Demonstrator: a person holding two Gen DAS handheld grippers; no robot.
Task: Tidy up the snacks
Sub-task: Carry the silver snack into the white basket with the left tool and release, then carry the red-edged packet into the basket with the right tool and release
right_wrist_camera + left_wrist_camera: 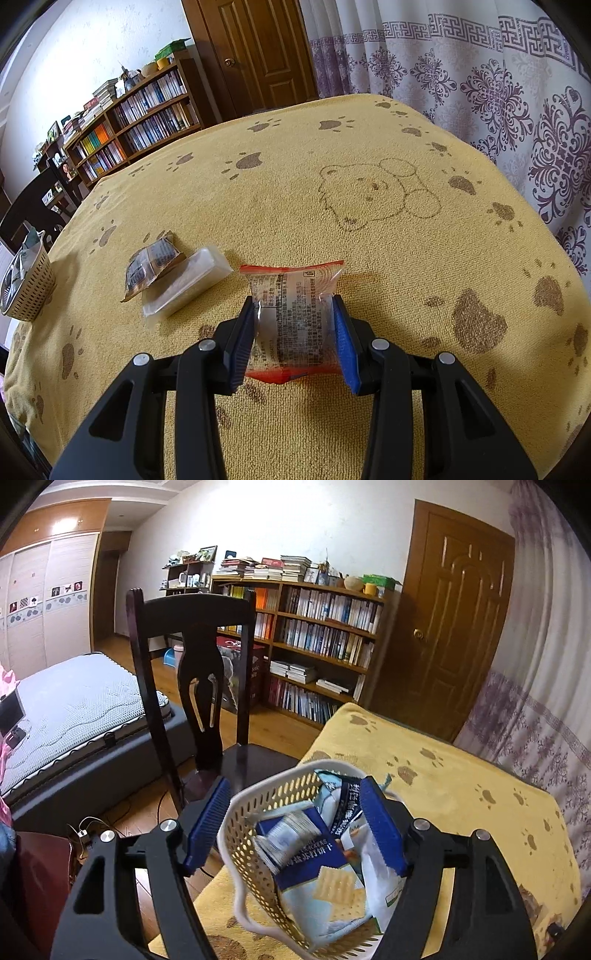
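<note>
Right gripper (pixel 294 328): pads pressed against both sides of a red-edged packet (pixel 293 310), jaws narrowed to its width; the packet looked pinched, printed side up, its far edge over the yellow cloth (pixel 369 155). I could not tell whether it was clear of the cloth or resting on it. Grip across the middle, presumably so the limp wrapper would not fold on the way over. Left gripper (pixel 293 821): jaws wide apart, one pad outside the basket's (pixel 236 834) left wall, the other inside among the contents, neither visibly pressing. Read as steadying the basket at the table's near left corner for the drop, not holding it. Basket already held a blue cracker box (pixel 317 871), a foil pouch (pixel 288 840) and bags (pixel 376 875). Farther out on the cloth, left of my packet: a dark packet (pixel 153 264) lying partly on a clear packet (pixel 184 282), touching. Both unsorted. From the right wrist the basket sat well apart at the far left edge. Beyond: chair (pixel 192 657), bookshelf (pixel 321 642), door (pixel 454 627).
</note>
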